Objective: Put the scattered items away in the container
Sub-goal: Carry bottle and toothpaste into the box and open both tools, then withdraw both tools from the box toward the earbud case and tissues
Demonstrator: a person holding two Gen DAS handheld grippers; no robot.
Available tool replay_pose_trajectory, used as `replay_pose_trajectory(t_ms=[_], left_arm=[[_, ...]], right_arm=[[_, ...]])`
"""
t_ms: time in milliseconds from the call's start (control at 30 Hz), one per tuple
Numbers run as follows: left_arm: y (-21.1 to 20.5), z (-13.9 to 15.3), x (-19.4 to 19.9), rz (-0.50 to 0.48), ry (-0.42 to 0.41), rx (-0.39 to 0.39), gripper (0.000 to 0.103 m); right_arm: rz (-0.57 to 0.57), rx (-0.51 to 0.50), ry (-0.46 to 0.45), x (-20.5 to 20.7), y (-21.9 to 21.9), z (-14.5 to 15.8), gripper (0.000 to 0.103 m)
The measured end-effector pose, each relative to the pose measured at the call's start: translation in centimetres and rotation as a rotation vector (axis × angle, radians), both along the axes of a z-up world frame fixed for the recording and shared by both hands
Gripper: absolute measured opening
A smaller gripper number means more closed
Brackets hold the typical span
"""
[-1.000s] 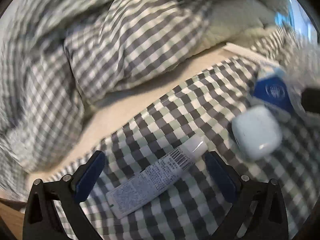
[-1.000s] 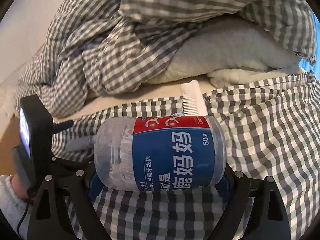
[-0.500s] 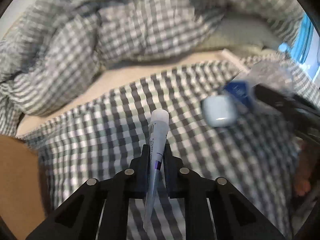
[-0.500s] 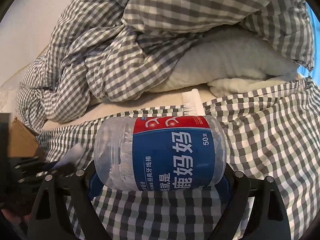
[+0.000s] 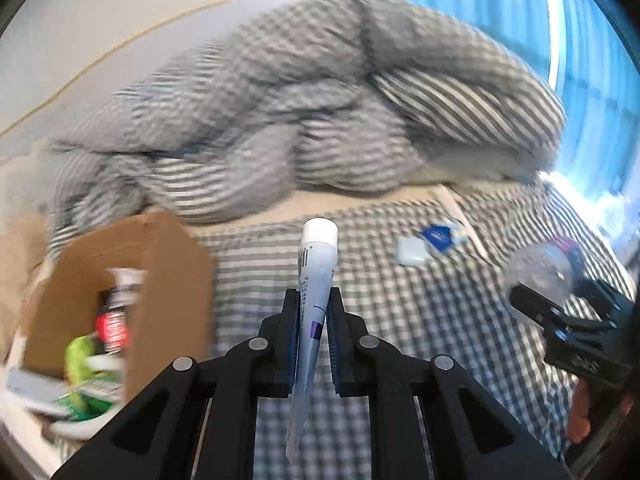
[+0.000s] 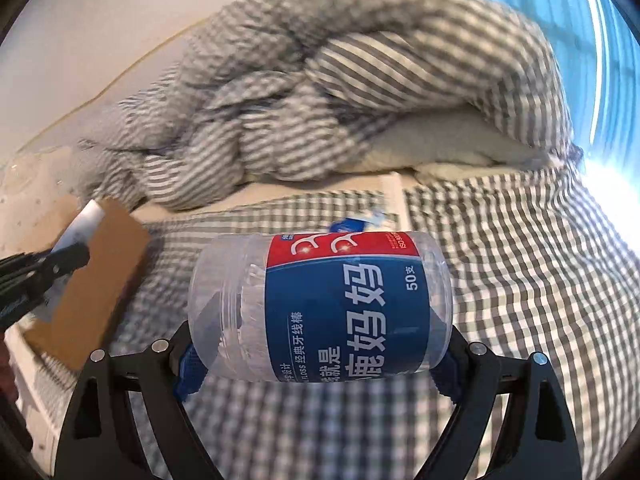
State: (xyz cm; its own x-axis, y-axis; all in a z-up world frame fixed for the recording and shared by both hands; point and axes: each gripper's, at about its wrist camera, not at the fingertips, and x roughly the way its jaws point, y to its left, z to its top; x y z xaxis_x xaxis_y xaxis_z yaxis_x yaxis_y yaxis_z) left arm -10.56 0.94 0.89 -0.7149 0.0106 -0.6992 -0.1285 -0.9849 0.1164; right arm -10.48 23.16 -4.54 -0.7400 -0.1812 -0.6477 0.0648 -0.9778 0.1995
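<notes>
My left gripper (image 5: 313, 312) is shut on a white tube (image 5: 316, 276) with a white cap, held upright above the checked bedsheet. A cardboard box (image 5: 160, 272) stands to its left, with a red-labelled tube (image 5: 116, 312) and green packets inside. My right gripper (image 6: 320, 356) is shut on a clear floss-pick jar (image 6: 320, 308) with a blue and red label, held sideways. That jar (image 5: 540, 268) and the right gripper show at the right of the left wrist view. A white earbud case (image 5: 412, 251) and a blue packet (image 5: 440, 238) lie on the sheet beyond.
A bunched checked duvet (image 5: 320, 120) fills the back of the bed. A white comb (image 6: 394, 196) lies near the sheet's far edge. The box (image 6: 96, 280) and the left gripper's fingers (image 6: 60, 264) sit at the left of the right wrist view. A window (image 5: 580, 60) is at right.
The left gripper closed on the tube lying on the sheet and lifted it, swinging left so the box came into view. The right gripper rose with the jar still held.
</notes>
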Motion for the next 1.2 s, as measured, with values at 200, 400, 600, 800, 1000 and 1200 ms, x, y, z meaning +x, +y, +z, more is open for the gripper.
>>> replay_pose_trajectory(t_ms=[200, 400, 600, 800, 1000, 1200], left_arm=[[-9.0, 3.8, 2.9, 0.161, 0.042, 0.012, 0.012], [-18.1, 3.6, 3.6, 0.309, 0.017, 0.019, 0.013], [-24.8, 1.3, 3.2, 0.409, -0.015, 0.06, 0.013], [-27.6, -0.1, 3.2, 0.498, -0.017, 0.013, 0.087], [-25.6, 1.4, 4.9, 0.45, 0.059, 0.056, 0.093], [-18.4, 3.2, 5.8, 0.32, 0.132, 0.082, 0.098]], right_arm=[[0.156, -0.003, 0.055, 2.0, -8.4, 5.1, 0.088], [0.377, -0.007, 0.06, 2.3, -21.0, 7.5, 0.088], [0.484, 0.073, 0.049, 0.5, -31.0, 6.3, 0.088], [0.508, 0.14, 0.059, -0.4, -34.7, 5.6, 0.091], [0.456, 0.105, 0.141, 1.2, -30.7, 7.8, 0.092], [0.338, 0.023, 0.221, 4.1, -21.5, 11.4, 0.092]])
